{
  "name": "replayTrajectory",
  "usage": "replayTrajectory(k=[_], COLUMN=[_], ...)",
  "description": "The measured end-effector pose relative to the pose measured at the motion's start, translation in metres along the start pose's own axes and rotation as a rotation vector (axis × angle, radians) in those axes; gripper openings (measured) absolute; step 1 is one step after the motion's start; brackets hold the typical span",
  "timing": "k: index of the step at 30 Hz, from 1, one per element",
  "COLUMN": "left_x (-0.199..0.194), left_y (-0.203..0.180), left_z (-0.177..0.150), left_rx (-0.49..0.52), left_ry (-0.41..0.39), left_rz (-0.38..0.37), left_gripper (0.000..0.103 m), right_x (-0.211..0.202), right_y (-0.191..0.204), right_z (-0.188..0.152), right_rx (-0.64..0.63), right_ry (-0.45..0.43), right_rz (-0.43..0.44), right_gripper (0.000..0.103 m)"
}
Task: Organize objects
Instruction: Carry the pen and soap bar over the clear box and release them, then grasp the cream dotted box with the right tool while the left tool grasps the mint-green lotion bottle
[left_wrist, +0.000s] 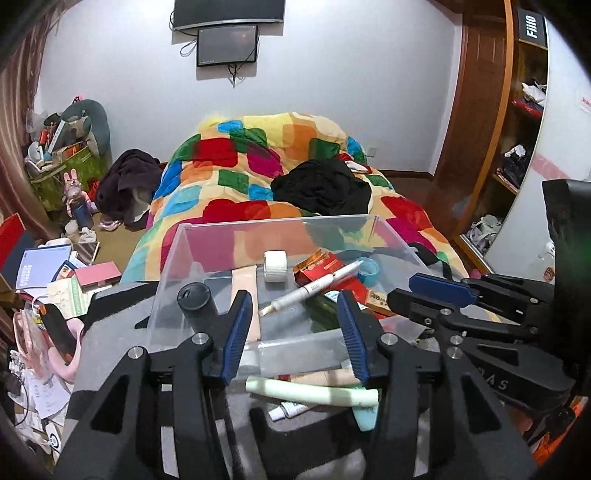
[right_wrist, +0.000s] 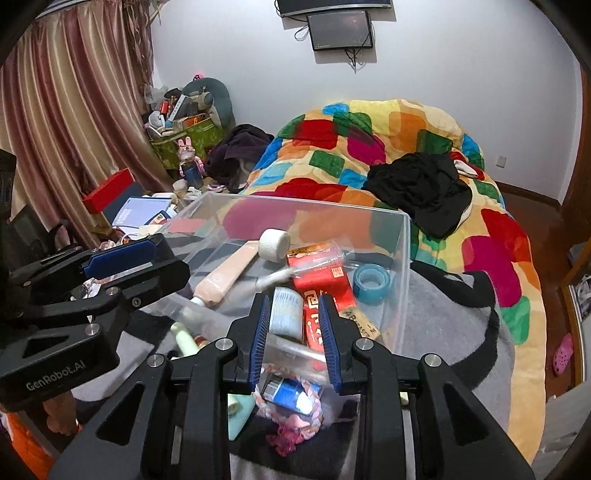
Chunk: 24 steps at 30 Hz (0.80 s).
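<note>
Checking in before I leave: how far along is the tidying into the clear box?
Done: the clear box already holds a tape roll, white gauze roll, red packet and pen. In hand: nothing visibly gripped. Left: a pale green tube and a pink braided cord lie outside.

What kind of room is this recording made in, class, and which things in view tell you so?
Most likely a lived-in bedroom: a bed under a patchwork quilt, a black garment thrown on it, long curtains at the side, and open wardrobe shelves holding clothes.
</note>
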<state>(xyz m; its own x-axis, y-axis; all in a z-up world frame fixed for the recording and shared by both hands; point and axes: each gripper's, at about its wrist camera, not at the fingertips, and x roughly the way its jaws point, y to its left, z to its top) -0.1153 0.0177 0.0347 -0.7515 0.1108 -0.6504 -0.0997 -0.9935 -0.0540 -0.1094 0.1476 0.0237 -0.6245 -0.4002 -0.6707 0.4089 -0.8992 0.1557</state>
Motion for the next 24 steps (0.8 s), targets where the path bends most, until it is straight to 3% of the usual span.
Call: replayTrajectory(k=[7, 12, 17, 24], left_x=[-0.019, -0.028, -0.029, -0.005], left_y=[0.001, 0.003, 0.009, 0.016], left_z=[-0.006, -0.016, -0.035, -0.063], left_rx=[-0.007, -0.012, -0.028, -0.044], left_ry=[-0.02, -0.01, 0.037, 0.164], left_rz=[-0.006, -0.009, -0.022, -0.04], left_gripper=[0.063, 0.079, 0.083, 0.083], right_x=[-0.024, -0.041, -0.05, -0.042], right_y=[-0.008, -0.015, -0.029, -0.058], right_z=[-0.01, -0.02, -0.033, -0.06], right_rx=[0.004, -0.003, -0.002, 0.024], right_ry=[-0.024, -0.04, -0.036, 0.029], right_rz=[-0.011, -0.053, -0.088, -0.153], right_gripper=[0.028, 0.034, 0.041, 0.045])
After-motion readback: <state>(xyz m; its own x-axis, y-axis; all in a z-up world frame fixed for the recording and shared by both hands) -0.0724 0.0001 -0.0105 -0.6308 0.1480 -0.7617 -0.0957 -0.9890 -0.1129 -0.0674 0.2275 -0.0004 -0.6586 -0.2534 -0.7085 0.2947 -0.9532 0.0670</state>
